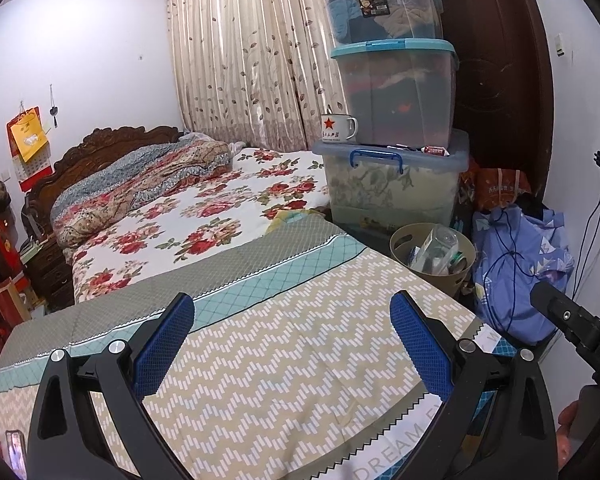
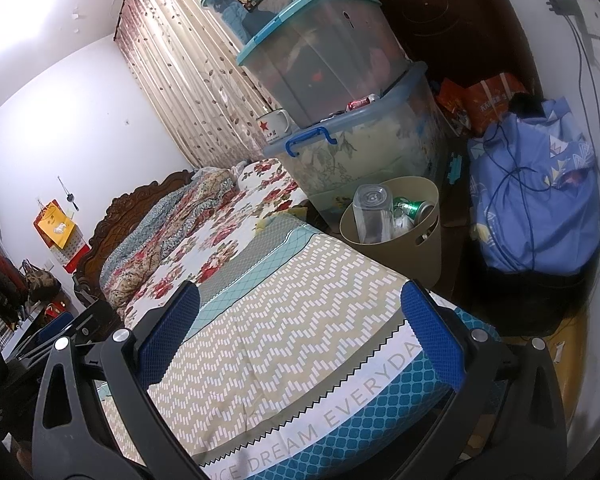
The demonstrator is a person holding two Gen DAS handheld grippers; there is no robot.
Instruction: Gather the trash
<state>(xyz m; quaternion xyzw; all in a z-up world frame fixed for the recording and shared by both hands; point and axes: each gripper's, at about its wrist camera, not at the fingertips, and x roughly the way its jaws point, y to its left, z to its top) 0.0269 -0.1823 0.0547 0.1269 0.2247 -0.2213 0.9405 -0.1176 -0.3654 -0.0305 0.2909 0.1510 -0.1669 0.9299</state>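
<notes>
Your left tool [image 1: 292,344] hangs over the foot of the bed [image 1: 260,360], its blue-padded fingers [image 1: 166,344] spread wide with nothing between them but the zigzag-patterned quilt below. Your right tool [image 2: 300,340] is the same: fingers [image 2: 432,340] wide apart, nothing gripped, poised over the quilt's corner where the printed band reads "DREAM EVERYDAY". In the left view, the dark body of your right tool shows at the lower right edge.

The trash sits in the beige bin [image 1: 456,276] on the floor just beside the bed's far corner. In the right view the bin [image 2: 400,252] holds a clear plastic bottle [image 2: 374,214] standing bottom-up and a green can [image 2: 414,208] lying beside it; other bits in there are too muddled to name.

Behind the bin rises a stack of three clear storage boxes [image 1: 392,92]. On the lid of the lowest one stands a white enamel mug [image 1: 337,127] with a red star, and a small red can [image 2: 360,103] lies on that same lid, near the middle box. A blue cloth bundle [image 2: 532,204] sits on the floor to the right of the bin, with cables draped over it.
</notes>
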